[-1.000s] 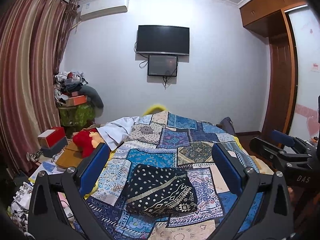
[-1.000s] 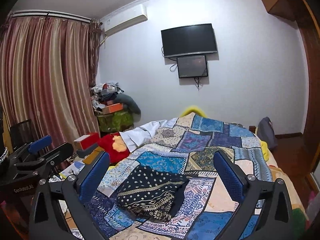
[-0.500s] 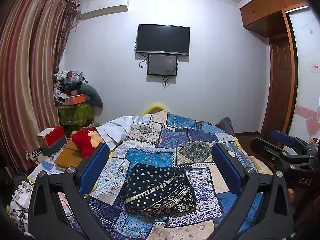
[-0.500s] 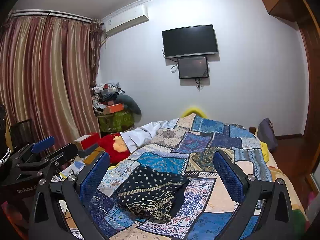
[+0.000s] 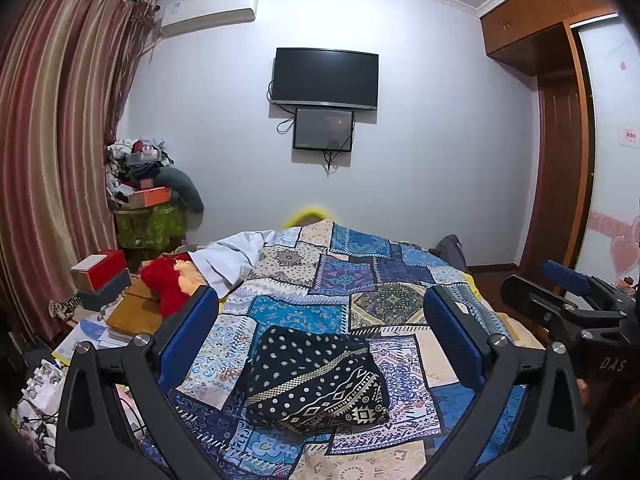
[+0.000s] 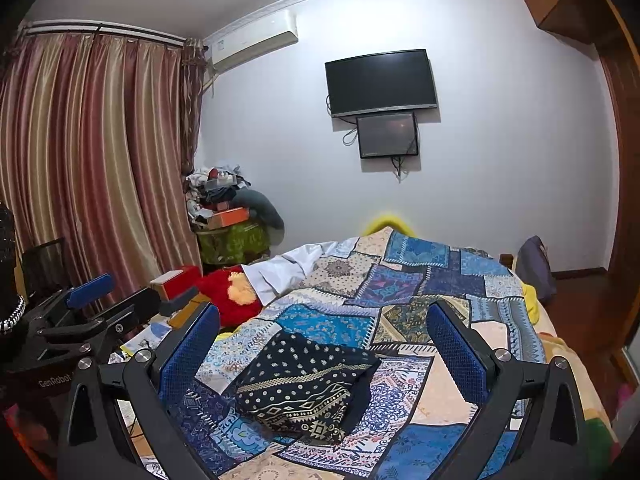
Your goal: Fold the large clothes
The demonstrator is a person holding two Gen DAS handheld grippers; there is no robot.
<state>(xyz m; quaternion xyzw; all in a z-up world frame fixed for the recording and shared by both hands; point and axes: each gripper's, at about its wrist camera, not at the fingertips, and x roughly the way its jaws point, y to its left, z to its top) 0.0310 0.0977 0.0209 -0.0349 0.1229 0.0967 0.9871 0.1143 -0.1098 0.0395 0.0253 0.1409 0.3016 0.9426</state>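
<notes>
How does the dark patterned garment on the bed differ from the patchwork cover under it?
The dark patterned garment is black with cream dots and bands; the patchwork cover is mostly blue and beige. The garment is a small folded bundle; the cover lies spread across the bed. Both are printed fabric, and neither gripper touches either.

home bedroom, quilted bed (image 5: pixel 360 280), curtains (image 5: pixel 48 160), wall tv (image 5: pixel 325 76)

Both views drift slightly; nothing on the bed is disturbed

In the left wrist view the folded dark patterned garment (image 5: pixel 316 380) now sits a touch lower and further right between the left claw (image 5: pixel 320 332) fingers than a second ago. In the right wrist view the room has slid a little rightward, and the left claw (image 6: pixel 90 308) at the frame's left edge has edged right and up.
</notes>
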